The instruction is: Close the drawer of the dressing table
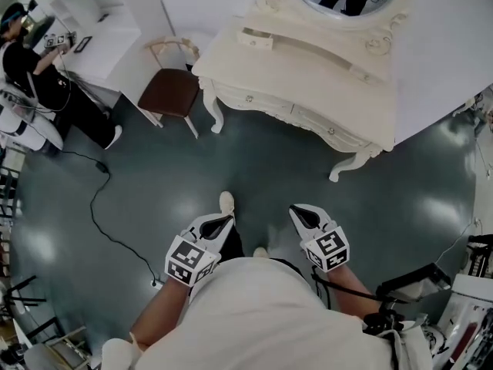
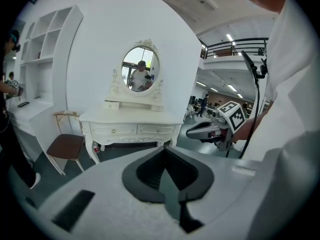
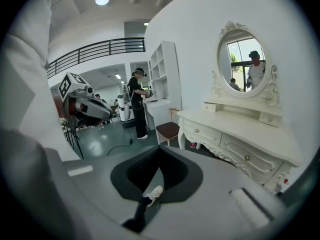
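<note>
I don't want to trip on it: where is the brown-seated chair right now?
In the head view the chair stands upper left, on the floor between the white shelf unit and the left end of the dressing table.

Cream-white dressing table (image 1: 308, 68) with carved scroll trim, brown-seated chair (image 1: 169, 92), dark teal glossy floor (image 1: 269, 168), black cable (image 1: 96, 206). Black-and-white square markers on left gripper (image 1: 223, 222) and right gripper (image 1: 303, 213), white shells, black jaws. White shoes (image 1: 226, 202) too.

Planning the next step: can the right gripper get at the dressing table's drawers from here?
Probably not yet: the right gripper hangs near the person's body, with open floor between it and the dressing table. Nothing blocks the way.
</note>
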Available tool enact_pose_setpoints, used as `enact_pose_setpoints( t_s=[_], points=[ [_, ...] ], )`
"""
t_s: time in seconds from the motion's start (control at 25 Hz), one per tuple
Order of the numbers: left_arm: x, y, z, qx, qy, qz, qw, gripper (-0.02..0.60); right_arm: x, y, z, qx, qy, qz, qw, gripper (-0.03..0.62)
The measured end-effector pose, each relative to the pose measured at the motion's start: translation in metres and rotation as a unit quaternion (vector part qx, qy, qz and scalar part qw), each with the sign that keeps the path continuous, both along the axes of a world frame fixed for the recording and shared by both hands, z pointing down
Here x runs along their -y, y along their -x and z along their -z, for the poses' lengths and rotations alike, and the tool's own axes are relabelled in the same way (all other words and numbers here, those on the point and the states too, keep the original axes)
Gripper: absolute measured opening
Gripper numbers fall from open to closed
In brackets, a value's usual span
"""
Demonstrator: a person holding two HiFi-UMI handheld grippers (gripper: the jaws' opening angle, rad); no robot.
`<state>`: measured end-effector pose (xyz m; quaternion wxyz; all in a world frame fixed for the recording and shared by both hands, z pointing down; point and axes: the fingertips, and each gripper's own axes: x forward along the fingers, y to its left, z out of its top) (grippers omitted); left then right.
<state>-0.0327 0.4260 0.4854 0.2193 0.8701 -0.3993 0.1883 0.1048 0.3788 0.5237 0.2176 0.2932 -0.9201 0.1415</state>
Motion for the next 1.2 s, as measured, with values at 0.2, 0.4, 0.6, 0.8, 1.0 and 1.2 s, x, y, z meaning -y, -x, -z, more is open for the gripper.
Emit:
enact_pose_setpoints(
  t_s=[0.2, 0.4, 0.6, 0.8, 1.0, 1.2],
  points=[
    [0.102, 0.031, 0.005, -0.003, -0.003, -0.044, 0.999, 0.003, 0.077, 0.03, 0.009, -0.012, 0.017, -0.048, 0.999, -0.003],
    [0.204, 0.062, 0.022, 0.011, -0.026, -0.102, 0.9944, 0.018, 0.163, 0.058, 0.035, -0.017, 0.004, -0.089, 0.996, -0.003],
    [0.292, 0.082, 0.01, 0.034, -0.02, -0.12, 0.9921, 0.018, 0.219, 0.067, 0.051, -0.004, 0.0, -0.131, 0.991, -0.002],
    [0.369, 0.065, -0.001, 0.021, -0.011, -0.081, 0.9964, 0.018, 0.269, 0.029, 0.047, -0.014, 0.003, -0.156, 0.988, 0.002],
    [0.45, 0.038, -0.022, 0.028, -0.001, -0.022, 0.9994, 0.021, 0.334, -0.02, 0.039, -0.008, 0.002, -0.152, 0.988, 0.008],
    [0.529, 0.019, -0.046, 0.04, 0.02, 0.037, 0.9983, 0.048, 0.395, -0.075, 0.042, -0.003, -0.003, -0.156, 0.988, 0.015]
  ],
)
